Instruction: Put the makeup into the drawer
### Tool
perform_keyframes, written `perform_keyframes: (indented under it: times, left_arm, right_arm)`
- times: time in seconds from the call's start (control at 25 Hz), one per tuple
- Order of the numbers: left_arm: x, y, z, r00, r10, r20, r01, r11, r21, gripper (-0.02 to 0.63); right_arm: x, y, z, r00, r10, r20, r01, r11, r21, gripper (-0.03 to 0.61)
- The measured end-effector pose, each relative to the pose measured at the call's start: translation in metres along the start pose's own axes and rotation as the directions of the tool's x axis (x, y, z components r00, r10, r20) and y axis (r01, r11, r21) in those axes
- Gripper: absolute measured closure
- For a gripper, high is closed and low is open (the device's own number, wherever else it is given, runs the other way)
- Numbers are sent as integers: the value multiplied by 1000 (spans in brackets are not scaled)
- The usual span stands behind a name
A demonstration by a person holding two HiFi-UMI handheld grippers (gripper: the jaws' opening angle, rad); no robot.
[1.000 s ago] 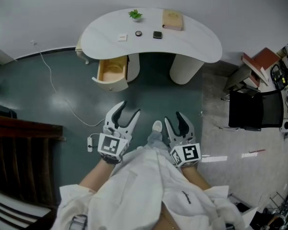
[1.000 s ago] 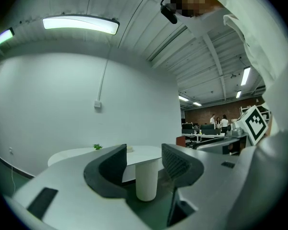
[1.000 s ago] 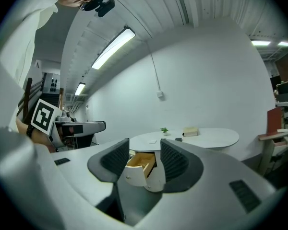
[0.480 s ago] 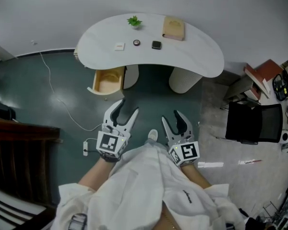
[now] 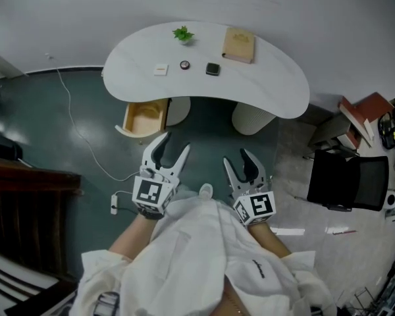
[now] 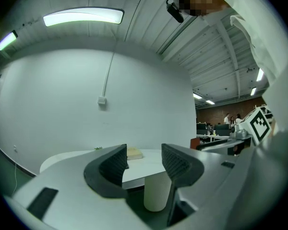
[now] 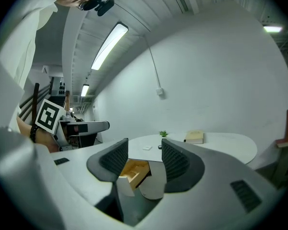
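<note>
Short of white counter (image 5: 266, 78): left tongs (image 5: 174, 143), right tongs (image 5: 238, 158) both spread, empty. Drawer (image 5: 145, 117) stands open under counter's left end. Dark makeup case (image 5: 212, 69) on top.

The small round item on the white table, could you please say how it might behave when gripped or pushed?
The small round item looks low and flat, so it is probably light and should slide rather than tip on the smooth table. Its curved edge could slip or turn in a narrow grip. Fragility cannot be judged here.
</note>
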State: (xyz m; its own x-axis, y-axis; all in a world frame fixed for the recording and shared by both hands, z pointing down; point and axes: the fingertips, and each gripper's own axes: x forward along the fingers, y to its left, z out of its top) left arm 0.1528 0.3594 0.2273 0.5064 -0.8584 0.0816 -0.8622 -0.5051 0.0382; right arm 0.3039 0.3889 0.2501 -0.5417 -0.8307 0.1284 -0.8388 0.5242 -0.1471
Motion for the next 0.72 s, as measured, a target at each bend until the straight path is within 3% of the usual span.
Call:
perform_keyframes:
  times: [0.28,0.72]
  left_arm:
    - [33,10,3,999,10,-37,-9,1000,15,374]
    - [119,32,1,997,-59,-42,59,998,14,373]
  right_arm:
    - [29,-18,-1,1000,11,-11,-10,1000,21,342]
    - [96,-70,11,999,-31,-22,31,999,22,336]
